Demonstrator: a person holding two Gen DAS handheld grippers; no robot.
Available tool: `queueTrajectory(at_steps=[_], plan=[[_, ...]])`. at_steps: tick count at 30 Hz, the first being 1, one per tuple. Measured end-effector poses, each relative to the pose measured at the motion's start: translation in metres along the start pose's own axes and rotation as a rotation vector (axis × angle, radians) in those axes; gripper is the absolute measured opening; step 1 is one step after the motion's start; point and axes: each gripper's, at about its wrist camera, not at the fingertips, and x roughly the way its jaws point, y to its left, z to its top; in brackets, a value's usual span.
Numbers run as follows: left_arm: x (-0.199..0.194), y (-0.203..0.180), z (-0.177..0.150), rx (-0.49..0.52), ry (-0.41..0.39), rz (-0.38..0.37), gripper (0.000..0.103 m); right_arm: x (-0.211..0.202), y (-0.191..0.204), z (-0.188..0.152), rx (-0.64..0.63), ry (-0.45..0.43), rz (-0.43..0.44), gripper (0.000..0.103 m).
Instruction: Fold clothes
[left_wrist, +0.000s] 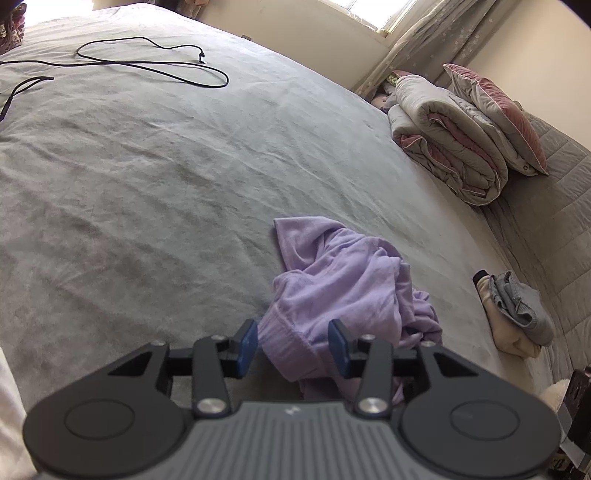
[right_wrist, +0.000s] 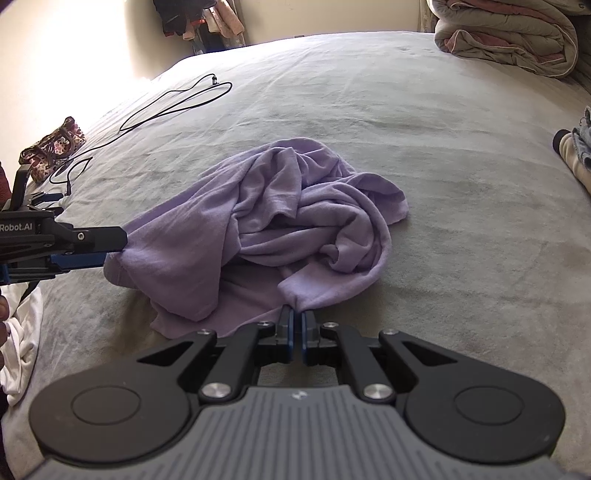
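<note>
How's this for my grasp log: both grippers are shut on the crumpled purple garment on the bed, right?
Only the right gripper is shut on the purple garment; the left wrist view shows the left gripper open around it.

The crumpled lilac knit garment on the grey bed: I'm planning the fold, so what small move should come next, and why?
Probably close the left gripper: its blue pads sit open around a hem of the crumpled lilac knit garment, while the right gripper is already shut on another edge. With both pinched, it could be lifted and spread on the grey bed cover.
</note>
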Motion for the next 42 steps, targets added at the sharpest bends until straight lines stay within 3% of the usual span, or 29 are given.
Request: queueTrajectory(at_steps=[6, 11, 14, 16, 20, 24, 28, 34, 42], plan=[[0.009, 0.004, -0.003, -0.027, 0.042, 0.001, 0.058, -0.003, -0.002, 0.001, 0.009, -0.010, -0.006, 0.004], [0.020, 0.004, -0.009, -0.066, 0.089, -0.031, 0.058, -0.011, -0.003, 0.005, 0.008, -0.035, -0.001, 0.004], [0.025, 0.000, -0.014, -0.077, 0.107, -0.044, 0.049, -0.011, -0.006, 0.004, 0.015, -0.032, 0.004, 0.004], [0.027, -0.002, -0.017, -0.078, 0.105, -0.034, 0.034, -0.010, -0.009, 0.003, 0.026, -0.025, 0.005, 0.004], [0.027, -0.009, -0.020, -0.066, 0.100, -0.030, 0.025, -0.008, -0.012, 0.001, 0.054, -0.018, 0.012, 0.004], [0.018, -0.014, -0.017, -0.013, 0.045, 0.012, 0.024, -0.007, -0.011, -0.001, 0.057, -0.025, 0.003, 0.004], [0.006, -0.003, -0.005, -0.041, -0.001, 0.017, 0.024, -0.008, -0.013, -0.001, 0.056, -0.042, -0.022, 0.004], [-0.009, 0.013, 0.010, -0.062, -0.068, 0.051, 0.024, -0.020, -0.033, 0.006, 0.099, -0.099, -0.112, 0.002], [-0.015, 0.014, 0.017, -0.007, -0.143, 0.131, 0.024, -0.036, -0.062, 0.017, 0.169, -0.170, -0.225, 0.002]])
